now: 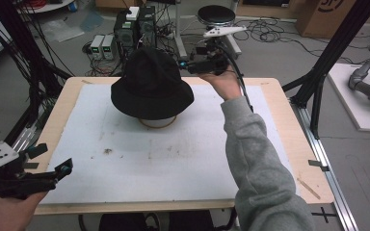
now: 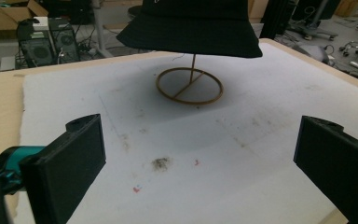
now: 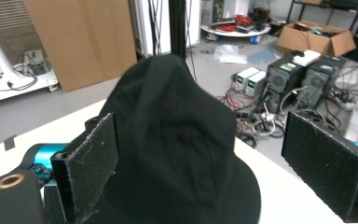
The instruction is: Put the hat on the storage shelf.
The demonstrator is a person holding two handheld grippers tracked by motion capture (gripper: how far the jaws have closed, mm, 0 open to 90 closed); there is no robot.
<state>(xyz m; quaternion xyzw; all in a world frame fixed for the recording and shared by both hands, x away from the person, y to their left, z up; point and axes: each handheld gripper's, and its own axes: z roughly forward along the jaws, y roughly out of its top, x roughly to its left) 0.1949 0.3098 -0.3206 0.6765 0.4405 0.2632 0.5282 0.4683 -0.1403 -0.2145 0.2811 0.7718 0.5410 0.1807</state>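
right hand-held gripper (image 1: 185,63) wide open beside hat (image 1: 151,84)

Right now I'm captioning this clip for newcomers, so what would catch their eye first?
The black bucket hat dominates, perched on a thin wire stand at the far middle of the white mat. The right gripper hangs beside the hat's crown with its jaws open, not touching it. The left gripper sits open at the table's near left corner.

Black bucket hat (image 1: 152,84) — perched upright on a wire stand (image 2: 189,86) — mid-table.
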